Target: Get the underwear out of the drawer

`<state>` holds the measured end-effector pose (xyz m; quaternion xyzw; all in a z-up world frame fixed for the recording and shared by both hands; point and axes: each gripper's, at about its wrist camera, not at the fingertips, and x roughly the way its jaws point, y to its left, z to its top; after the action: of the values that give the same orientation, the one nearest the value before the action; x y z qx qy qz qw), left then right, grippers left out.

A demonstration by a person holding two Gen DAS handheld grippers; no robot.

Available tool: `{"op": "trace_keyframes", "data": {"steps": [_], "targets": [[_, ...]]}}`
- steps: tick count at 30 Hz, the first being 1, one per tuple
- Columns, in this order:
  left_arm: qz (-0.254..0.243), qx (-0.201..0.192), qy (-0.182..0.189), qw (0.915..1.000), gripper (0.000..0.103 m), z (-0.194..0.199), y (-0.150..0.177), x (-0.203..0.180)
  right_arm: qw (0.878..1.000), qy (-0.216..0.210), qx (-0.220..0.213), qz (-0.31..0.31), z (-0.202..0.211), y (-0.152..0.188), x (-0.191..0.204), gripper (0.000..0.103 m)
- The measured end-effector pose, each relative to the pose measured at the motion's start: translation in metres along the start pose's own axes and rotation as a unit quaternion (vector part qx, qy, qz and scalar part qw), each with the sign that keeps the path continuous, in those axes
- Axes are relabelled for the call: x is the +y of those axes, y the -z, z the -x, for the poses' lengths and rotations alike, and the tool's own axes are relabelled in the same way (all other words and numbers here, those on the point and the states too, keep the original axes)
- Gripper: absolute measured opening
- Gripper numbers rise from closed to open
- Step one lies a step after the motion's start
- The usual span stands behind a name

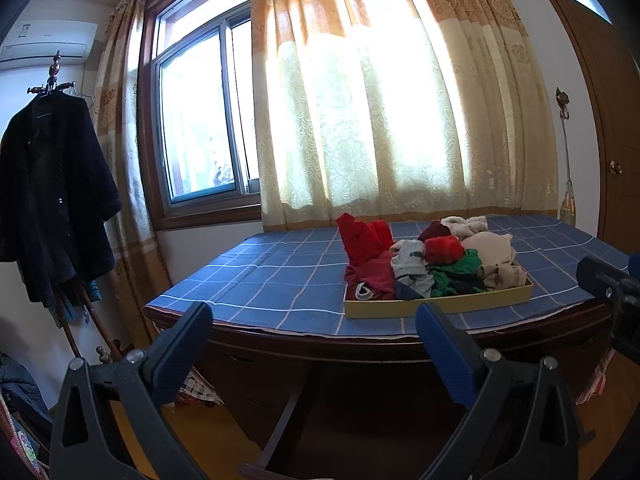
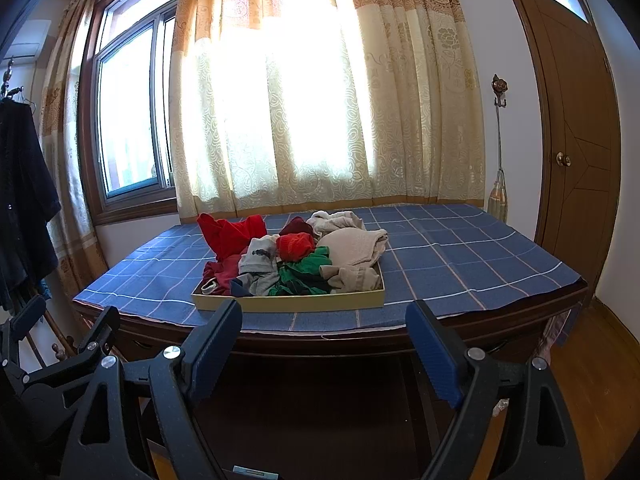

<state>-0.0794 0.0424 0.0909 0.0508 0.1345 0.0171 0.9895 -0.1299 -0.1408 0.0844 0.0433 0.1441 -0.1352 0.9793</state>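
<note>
A shallow cream drawer tray (image 1: pixel 436 305) (image 2: pixel 292 303) rests on the table with the blue checked cloth (image 1: pixel 280 276) (image 2: pixel 460 260). It is heaped with underwear (image 1: pixel 436 264) (image 2: pixel 296 260) in red, maroon, grey, green and beige. My left gripper (image 1: pixel 316 312) hangs open in front of the table's near edge, short of the tray and to its left, nothing between its fingers. My right gripper (image 2: pixel 324 316) is open too, level with the tray's front wall but clear of the table, and holds nothing. Its black body (image 1: pixel 612 292) shows at the right of the left wrist view.
Behind the table hang a sunlit cream curtain (image 2: pixel 320 100) and a window (image 1: pixel 200 120). A coat stand with a dark coat (image 1: pixel 52 196) stands at the left. A brown door (image 2: pixel 576 140) is at the right. The wooden floor (image 2: pixel 592 360) runs under the table.
</note>
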Motion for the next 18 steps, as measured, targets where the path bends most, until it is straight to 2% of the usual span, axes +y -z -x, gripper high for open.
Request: {"op": "trace_keyframes", "data": {"steps": [18], "targets": [[0.000, 0.004, 0.005, 1.0000, 0.103, -0.0004, -0.0013, 0.0009, 1.000, 0.003, -0.007, -0.003, 0.0022, -0.0013, -0.0025, 0.086]]}}
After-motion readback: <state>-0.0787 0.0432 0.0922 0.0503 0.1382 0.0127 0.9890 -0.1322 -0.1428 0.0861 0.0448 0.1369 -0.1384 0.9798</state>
